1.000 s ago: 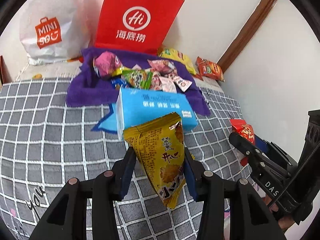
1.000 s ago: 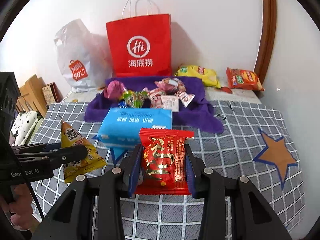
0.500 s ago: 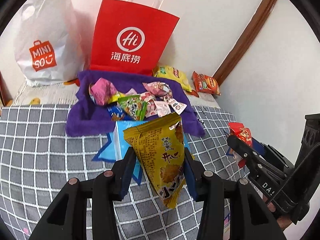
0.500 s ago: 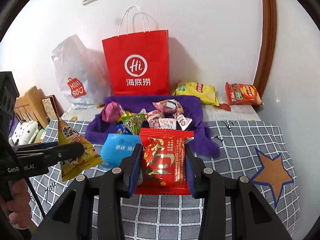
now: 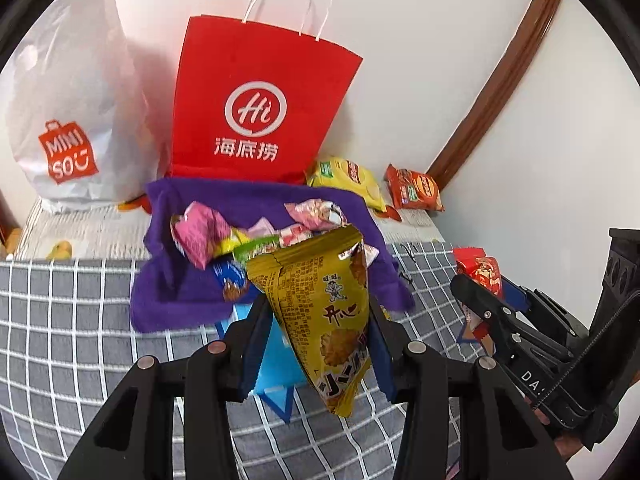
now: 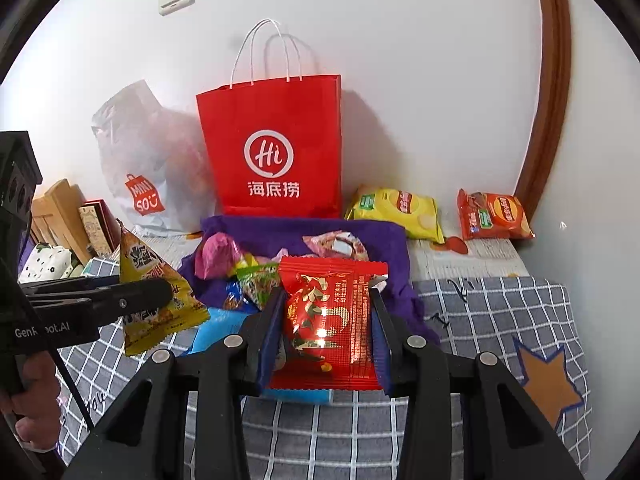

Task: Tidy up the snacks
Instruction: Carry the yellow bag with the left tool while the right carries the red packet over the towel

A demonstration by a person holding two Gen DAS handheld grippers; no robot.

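the left hand-held gripper [image 5: 316,336] is clamped on a yellow snack packet [image 5: 324,320], which stands up between its two fingers, its crimped top rising above the fingertips and its lower corner hanging below them. in the right wrist view the same packet [image 6: 154,292] shows at the left, pinched from the side, held above the grey checked bedspread [image 6: 500,320].

the right hand-held gripper [image 6: 326,340] is closed on a red snack packet [image 6: 330,320], flat face to the camera, gripped at both side edges and lifted off the bedspread. from the left wrist view this red packet [image 5: 480,274] appears at the far right, beyond the other tool's finger.

ahead of both grippers lies a purple cloth [image 6: 384,236] carrying a heap of small snacks [image 6: 256,264], pink, green and blue wrappers among them. a light blue pack [image 5: 276,356] lies just below the cloth's near edge, partly hidden by the held packets. behind the cloth a red paper bag [image 6: 276,152] stands upright against the wall, with a white plastic bag [image 5: 68,120] to its left. a yellow chip bag [image 6: 396,212] and an orange chip bag [image 6: 494,216] lie to the right of the red bag, near the wall.
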